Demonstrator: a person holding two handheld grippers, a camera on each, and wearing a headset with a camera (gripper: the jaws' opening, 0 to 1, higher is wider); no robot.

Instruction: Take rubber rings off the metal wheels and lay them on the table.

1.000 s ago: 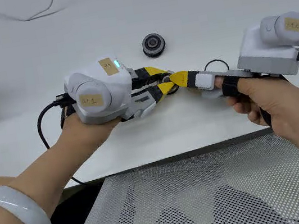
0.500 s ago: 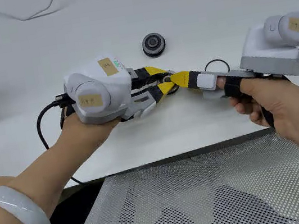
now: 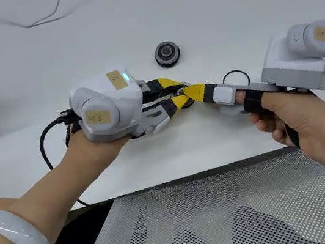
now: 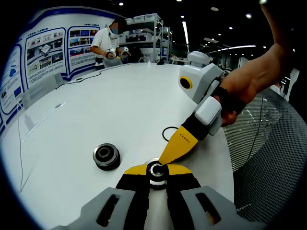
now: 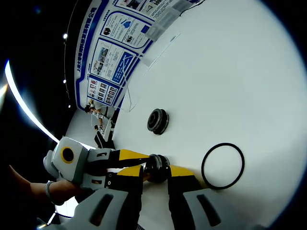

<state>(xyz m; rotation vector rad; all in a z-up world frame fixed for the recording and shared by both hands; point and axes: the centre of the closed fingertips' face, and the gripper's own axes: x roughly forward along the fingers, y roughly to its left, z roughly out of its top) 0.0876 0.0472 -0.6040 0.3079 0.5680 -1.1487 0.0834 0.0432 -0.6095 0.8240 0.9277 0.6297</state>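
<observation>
The table (image 3: 133, 15) is smooth and white with a soft sheen. The left gripper (image 3: 179, 99) and right gripper (image 3: 190, 91) have bodies of matt white and grey moulded plastic, and smooth yellow-and-black jaws. Tan paper-like labels (image 3: 117, 79) are stuck on the bodies. The held wheel (image 4: 157, 171) shows a bright, polished metal hub inside dull black rubber. The second wheel (image 3: 167, 53) has the same look. The loose ring (image 5: 223, 143) is thin, matt black rubber. The chair (image 3: 226, 211) is grey open mesh cloth. The bracelet (image 3: 16, 235) is glossy white.
</observation>
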